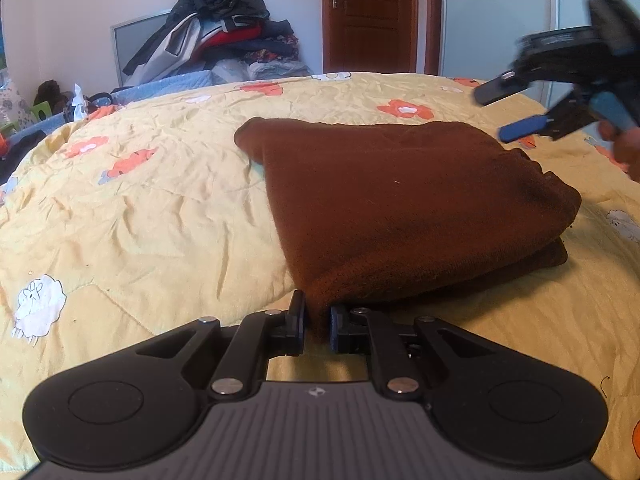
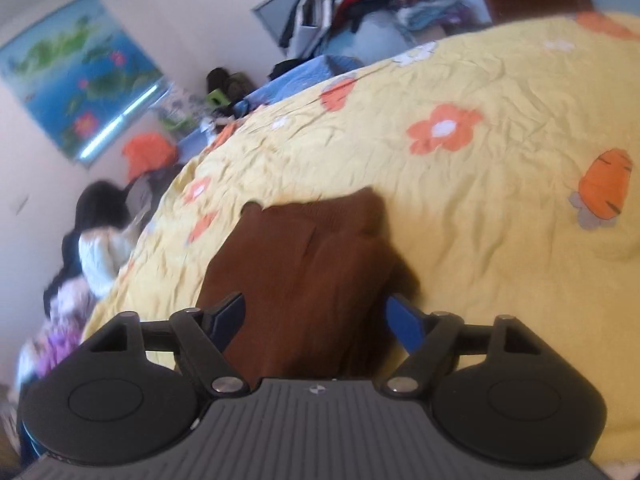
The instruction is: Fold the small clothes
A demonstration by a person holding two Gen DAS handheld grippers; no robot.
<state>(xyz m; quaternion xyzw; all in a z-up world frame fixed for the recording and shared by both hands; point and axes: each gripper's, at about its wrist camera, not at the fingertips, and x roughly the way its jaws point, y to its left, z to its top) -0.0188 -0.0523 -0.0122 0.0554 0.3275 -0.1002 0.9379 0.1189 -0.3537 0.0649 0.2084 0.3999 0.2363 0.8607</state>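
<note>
Presently, findings as follows.
Garment: one brown knitted garment (image 1: 400, 200), folded into a thick pad, lies on the yellow flower-print quilt (image 1: 140, 208), right of centre in the left wrist view.
Handling: judged soft, limp and light; the fuzzy knit should grip well and not slip; layers may slide apart if lifted by one corner.
Hold points: near corner and the doubled edges, pinching all layers together.
Left gripper (image 1: 318, 326): clamped on the garment's near corner.
Right gripper (image 2: 316, 320): jaws apart above the garment, nothing between the pads.
Count: one garment in work, two grippers, one clothes heap (image 1: 224, 32) beyond the bed.
</note>
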